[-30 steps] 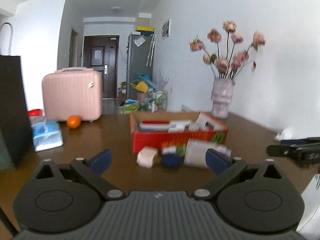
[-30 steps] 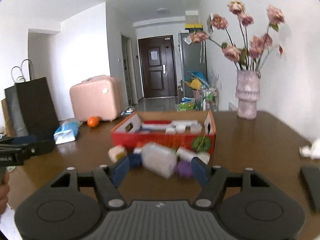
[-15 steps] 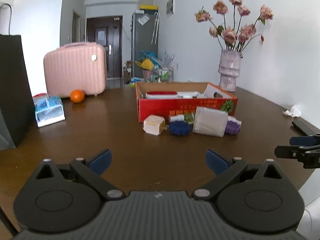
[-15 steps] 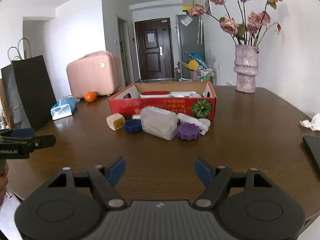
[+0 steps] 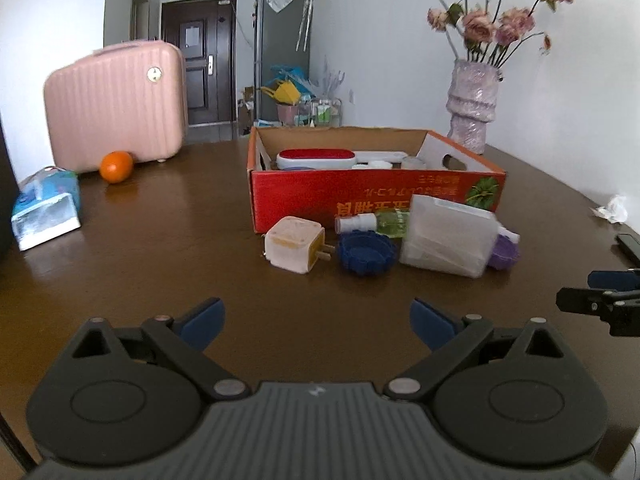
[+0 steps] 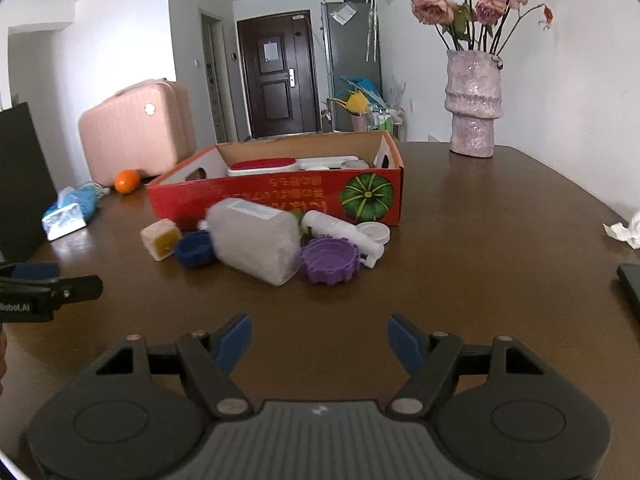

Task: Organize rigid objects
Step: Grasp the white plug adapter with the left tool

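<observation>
A red cardboard box (image 5: 360, 196) (image 6: 280, 192) stands on the brown table with several items inside. In front of it lie a cream plug adapter (image 5: 294, 244) (image 6: 160, 238), a blue lid (image 5: 365, 254) (image 6: 195, 249), a clear plastic container (image 5: 448, 236) (image 6: 256, 240), a purple lid (image 6: 330, 260) (image 5: 505, 252), a small green bottle (image 5: 372, 220) and a white bottle (image 6: 340, 230). My left gripper (image 5: 318, 320) is open and empty, short of the objects. My right gripper (image 6: 320, 340) is open and empty, short of the purple lid.
A pink suitcase (image 5: 116, 104), an orange (image 5: 116, 166) and a blue tissue pack (image 5: 46, 208) sit at the left. A vase of flowers (image 6: 474, 104) stands at the back right. A crumpled tissue (image 6: 628, 228) and a black phone (image 6: 630, 280) lie at the right edge.
Both grippers have moved closer to the objects and lower over the table; the objects look larger now. Both stay open.
</observation>
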